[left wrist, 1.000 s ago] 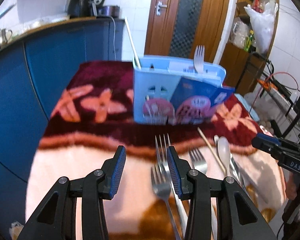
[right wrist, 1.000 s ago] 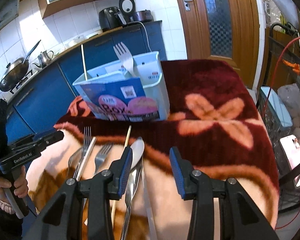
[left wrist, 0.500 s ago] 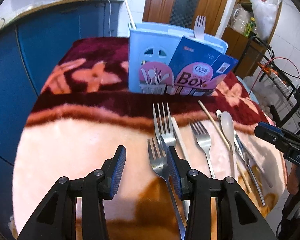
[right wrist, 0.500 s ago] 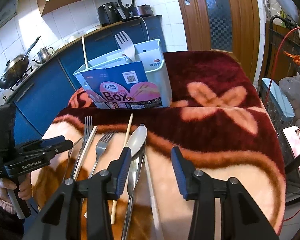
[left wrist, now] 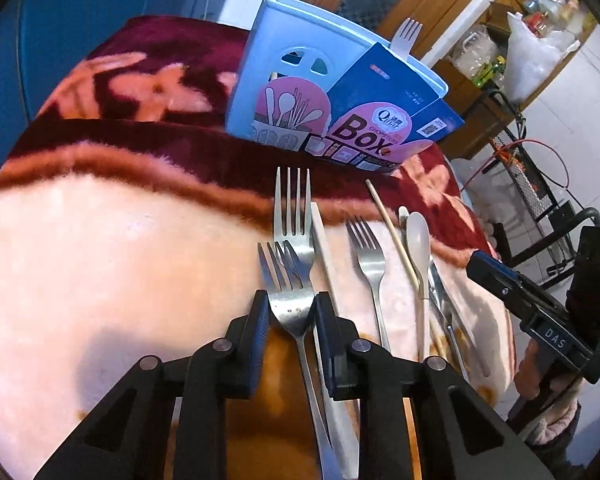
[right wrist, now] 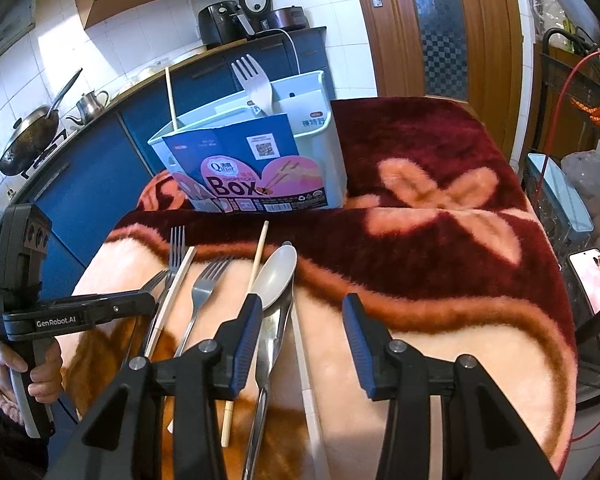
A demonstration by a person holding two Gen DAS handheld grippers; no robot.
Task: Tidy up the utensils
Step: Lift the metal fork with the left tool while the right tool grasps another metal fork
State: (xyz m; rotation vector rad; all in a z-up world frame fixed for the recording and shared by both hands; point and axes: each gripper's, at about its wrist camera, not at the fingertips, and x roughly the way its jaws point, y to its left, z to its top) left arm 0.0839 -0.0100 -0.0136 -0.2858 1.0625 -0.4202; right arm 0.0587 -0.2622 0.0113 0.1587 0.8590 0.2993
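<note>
Blanket-level now, left claw (left wrist: 291, 312) has narrowed around fork (left wrist: 288, 288); right claw (right wrist: 300, 320) stays apart.

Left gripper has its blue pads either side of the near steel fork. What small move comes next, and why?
Probably close the last bit and lift. The left gripper straddles the neck of the nearest steel fork, pads at or nearly touching its sides, while the fork lies on the blanket with its tines overlapping a second, longer steel fork. The light blue utensil holder stands ahead.

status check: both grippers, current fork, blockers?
Left gripper shut on nearest fork. Right gripper open, empty, beside white spoon. Second fork overlaps under its tines.
</note>
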